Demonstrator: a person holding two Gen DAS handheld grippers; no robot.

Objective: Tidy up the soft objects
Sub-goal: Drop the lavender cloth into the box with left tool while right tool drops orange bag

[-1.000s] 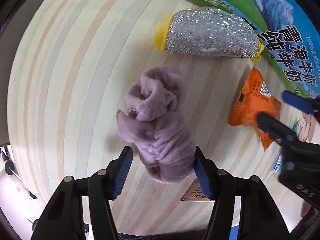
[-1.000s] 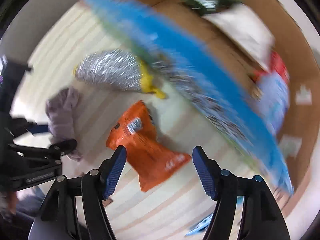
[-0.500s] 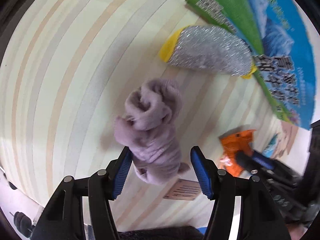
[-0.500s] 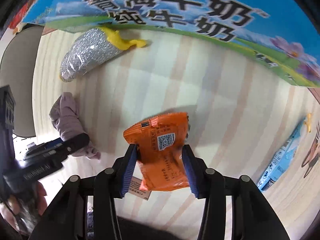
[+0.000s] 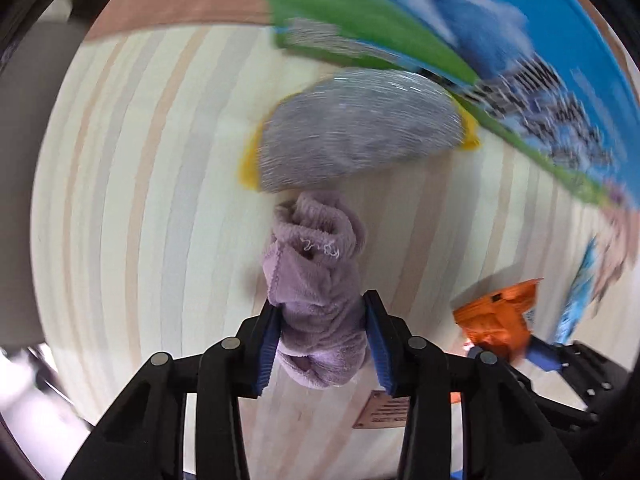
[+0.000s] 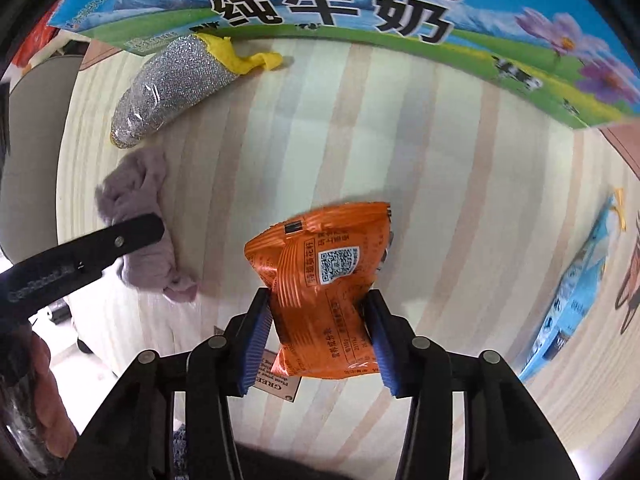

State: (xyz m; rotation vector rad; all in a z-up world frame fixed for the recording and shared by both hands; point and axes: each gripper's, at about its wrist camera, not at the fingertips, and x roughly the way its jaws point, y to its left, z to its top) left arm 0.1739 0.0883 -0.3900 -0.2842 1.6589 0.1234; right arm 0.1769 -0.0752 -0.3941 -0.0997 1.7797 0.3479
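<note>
My left gripper (image 5: 322, 344) is shut on a crumpled purple cloth (image 5: 316, 276) and holds it over the striped table. The cloth also shows in the right wrist view (image 6: 140, 216), under the left gripper's finger (image 6: 120, 240). My right gripper (image 6: 318, 336) is shut on an orange snack packet (image 6: 324, 280), lifted a little off the table; the packet shows in the left wrist view (image 5: 496, 316). A silver glittery pouch with yellow ends (image 5: 356, 128) lies just beyond the cloth, also seen in the right wrist view (image 6: 172, 88).
A big blue and green milk carton box (image 6: 360, 12) stands along the far side of the table (image 6: 440, 160). A light blue packet (image 6: 576, 300) lies at the right. A small brown label (image 5: 380, 412) is fixed to the table near its front edge.
My left gripper has closed on the purple cloth and swung toward the silver pouch. My right gripper has closed on the orange packet and raised it.
</note>
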